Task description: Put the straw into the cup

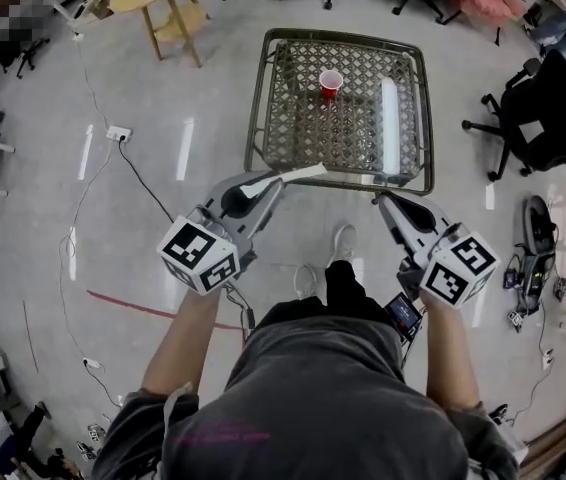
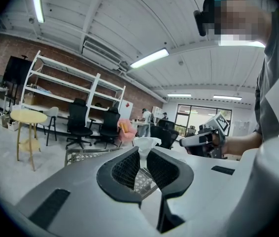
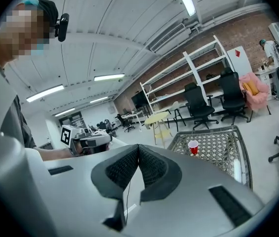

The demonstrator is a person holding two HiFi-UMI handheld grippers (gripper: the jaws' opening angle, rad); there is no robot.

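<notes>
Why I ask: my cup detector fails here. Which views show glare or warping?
Head view: a white glare streak on the table right of the red cup. Both gripper views: heavy fisheye bending, black corners, ceiling lights blown out.

The right gripper's (image 3: 138, 147) jaws meet at the tips, nothing between; beyond, 1 red cup (image 3: 193, 147) stands on a mesh table (image 3: 217, 141); left gripper (image 3: 107, 138) at left.

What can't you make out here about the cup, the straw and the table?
- Cup inside: too small in head view, side-on and small in right gripper view.
- Straw: left gripper view shows only its tip; the left gripper hides the rest.
- Table legs: head view, hidden beneath its top.
</notes>
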